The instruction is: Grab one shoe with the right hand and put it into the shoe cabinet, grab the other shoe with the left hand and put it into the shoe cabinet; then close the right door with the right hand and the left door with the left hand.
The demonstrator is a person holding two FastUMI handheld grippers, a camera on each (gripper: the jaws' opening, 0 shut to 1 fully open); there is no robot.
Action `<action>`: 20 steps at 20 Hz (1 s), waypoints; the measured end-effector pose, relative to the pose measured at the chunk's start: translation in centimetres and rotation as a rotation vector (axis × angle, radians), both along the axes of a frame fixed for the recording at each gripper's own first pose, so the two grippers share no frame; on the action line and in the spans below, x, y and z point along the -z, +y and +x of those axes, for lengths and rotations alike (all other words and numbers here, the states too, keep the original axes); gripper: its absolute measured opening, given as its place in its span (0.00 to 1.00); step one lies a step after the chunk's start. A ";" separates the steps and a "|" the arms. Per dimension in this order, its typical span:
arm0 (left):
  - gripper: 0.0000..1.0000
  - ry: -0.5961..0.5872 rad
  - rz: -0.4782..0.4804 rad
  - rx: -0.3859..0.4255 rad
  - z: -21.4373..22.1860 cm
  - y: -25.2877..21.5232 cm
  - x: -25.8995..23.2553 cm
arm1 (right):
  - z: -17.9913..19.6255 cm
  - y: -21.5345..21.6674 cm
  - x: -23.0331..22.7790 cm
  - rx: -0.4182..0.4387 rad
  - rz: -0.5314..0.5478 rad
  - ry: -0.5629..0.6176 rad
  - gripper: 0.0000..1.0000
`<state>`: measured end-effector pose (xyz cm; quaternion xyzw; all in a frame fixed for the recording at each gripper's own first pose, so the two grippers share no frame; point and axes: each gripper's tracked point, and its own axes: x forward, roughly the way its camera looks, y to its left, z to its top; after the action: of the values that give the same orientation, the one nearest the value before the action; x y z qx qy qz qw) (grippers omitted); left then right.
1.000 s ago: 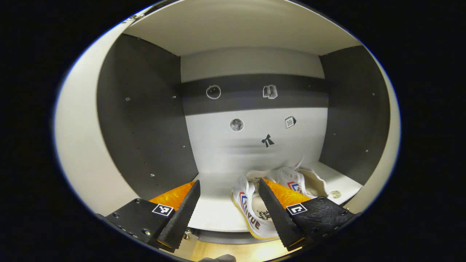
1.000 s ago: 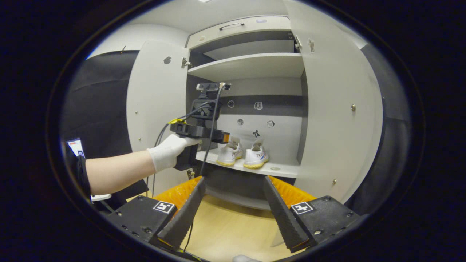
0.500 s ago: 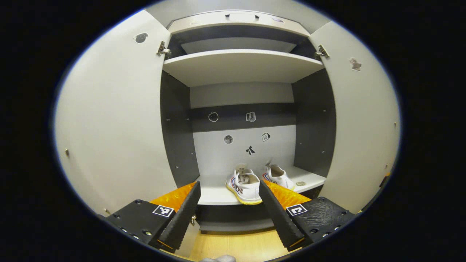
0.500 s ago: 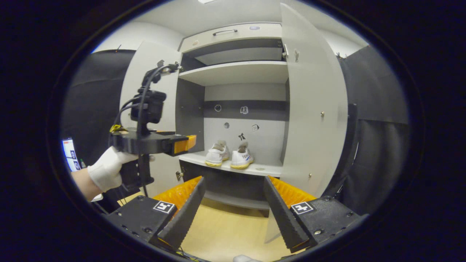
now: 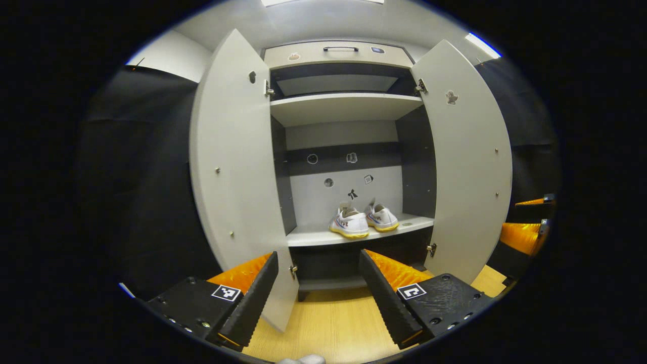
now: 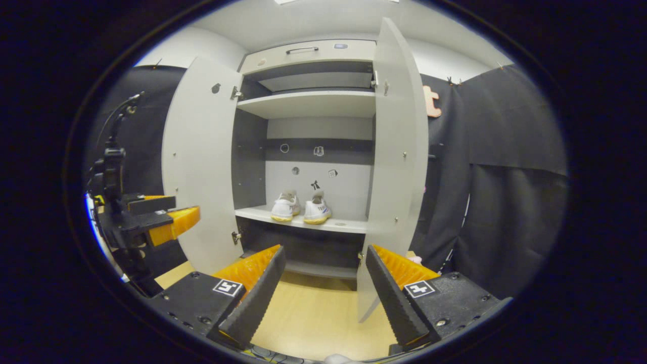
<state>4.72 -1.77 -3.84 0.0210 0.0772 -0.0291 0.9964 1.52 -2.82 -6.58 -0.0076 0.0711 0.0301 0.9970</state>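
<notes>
Both shoes (image 5: 363,222) on cabinet (image 5: 349,108) shelf, side by side. Both grippers, left (image 5: 318,298) and right (image 6: 326,298), spread, empty. Doors next: right door (image 6: 397,167) probably light, stiff, swings easy; push free edge, not hinge side.

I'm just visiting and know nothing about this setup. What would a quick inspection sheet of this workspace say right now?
Surface: pale wooden floor in front of the cabinet, bare where seen.
Job's things: two white low-top sneakers with yellowish soles side by side on the lower shelf of the grey shoe cabinet; left door and right door both open.
Clutter: small round disc on the shelf beside the shoes; small stickers on the back panel.
Grippers: left gripper open, holding nothing; right gripper open, holding nothing.
Cables: dark cable rising from the left gripper.
Surroundings: black cloth wall.
</notes>
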 end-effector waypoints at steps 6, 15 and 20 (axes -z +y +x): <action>1.00 0.039 -0.024 -0.044 -6.2 2.4 2.6 | -2.7 -0.7 0.8 0.063 0.019 0.018 1.00; 0.96 -0.017 -0.021 -0.020 -6.3 -0.1 0.9 | -1.7 -11.9 -2.2 0.258 0.027 -0.032 1.00; 0.96 -0.031 -0.030 -0.028 -5.8 -2.5 0.5 | 1.8 -18.7 -3.3 0.348 0.065 -0.057 1.00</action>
<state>-1.05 -4.22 -4.35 0.0055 0.0616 -0.0162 0.9980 3.30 -21.55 -3.27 0.0363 0.0420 -0.1407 0.9885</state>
